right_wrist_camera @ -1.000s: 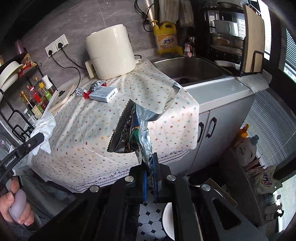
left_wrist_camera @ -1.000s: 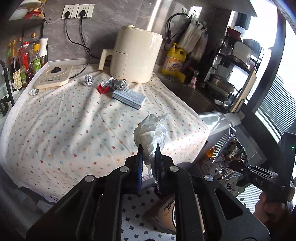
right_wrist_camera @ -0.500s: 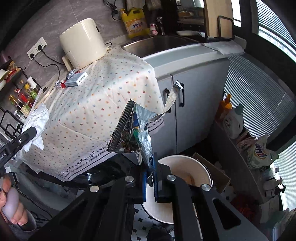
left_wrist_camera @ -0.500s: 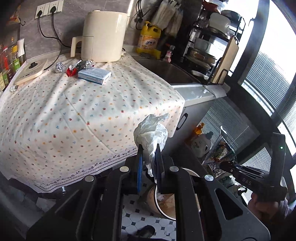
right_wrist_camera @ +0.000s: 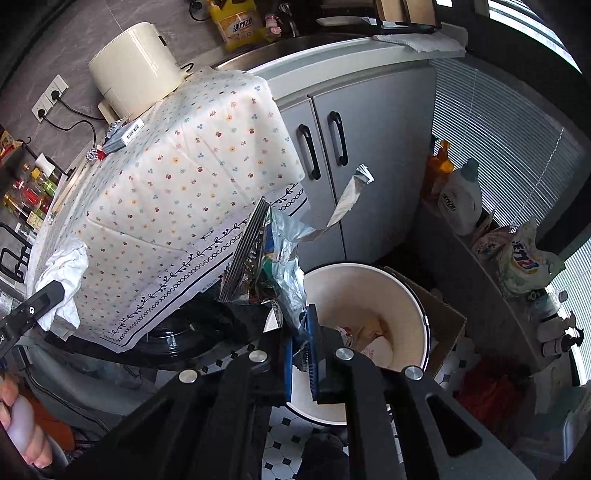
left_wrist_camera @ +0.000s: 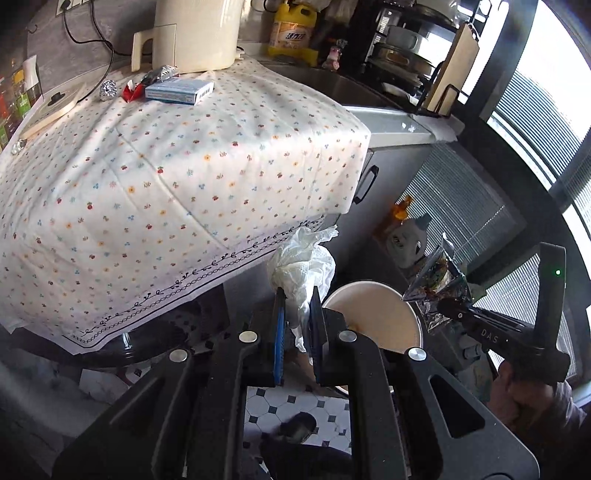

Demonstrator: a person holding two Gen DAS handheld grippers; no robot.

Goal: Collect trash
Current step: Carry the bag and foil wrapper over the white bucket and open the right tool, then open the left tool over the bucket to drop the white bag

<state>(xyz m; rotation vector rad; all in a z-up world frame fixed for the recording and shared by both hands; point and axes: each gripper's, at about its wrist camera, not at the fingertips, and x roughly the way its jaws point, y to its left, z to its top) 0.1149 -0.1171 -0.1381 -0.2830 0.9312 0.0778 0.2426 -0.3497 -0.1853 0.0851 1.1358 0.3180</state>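
My left gripper (left_wrist_camera: 297, 295) is shut on a crumpled white tissue (left_wrist_camera: 303, 258), held just off the table edge beside the rim of a white trash bin (left_wrist_camera: 373, 310) on the floor. In the right wrist view my right gripper (right_wrist_camera: 301, 325) hangs over the bin (right_wrist_camera: 406, 291) with a torn foil snack wrapper (right_wrist_camera: 258, 251) between its pads. Its jaws are opening, and the pads still pinch the wrapper's lower edge. The left wrist view shows the same wrapper (left_wrist_camera: 439, 280) to the right of the bin.
On the floral tablecloth (left_wrist_camera: 166, 184) lie a blue box (left_wrist_camera: 179, 90), a foil ball (left_wrist_camera: 108, 89) and a red wrapper (left_wrist_camera: 131, 92), in front of a cream appliance (left_wrist_camera: 195, 33). A cardboard box (right_wrist_camera: 443, 325) sits beside the bin. Grey cabinet doors (right_wrist_camera: 369, 147) and detergent bottles (right_wrist_camera: 460, 199) stand behind.
Both grippers dropped from tabletop height and swung off the table's edge toward the floor. The white bin has come into view under them. Each still carries its piece of trash.
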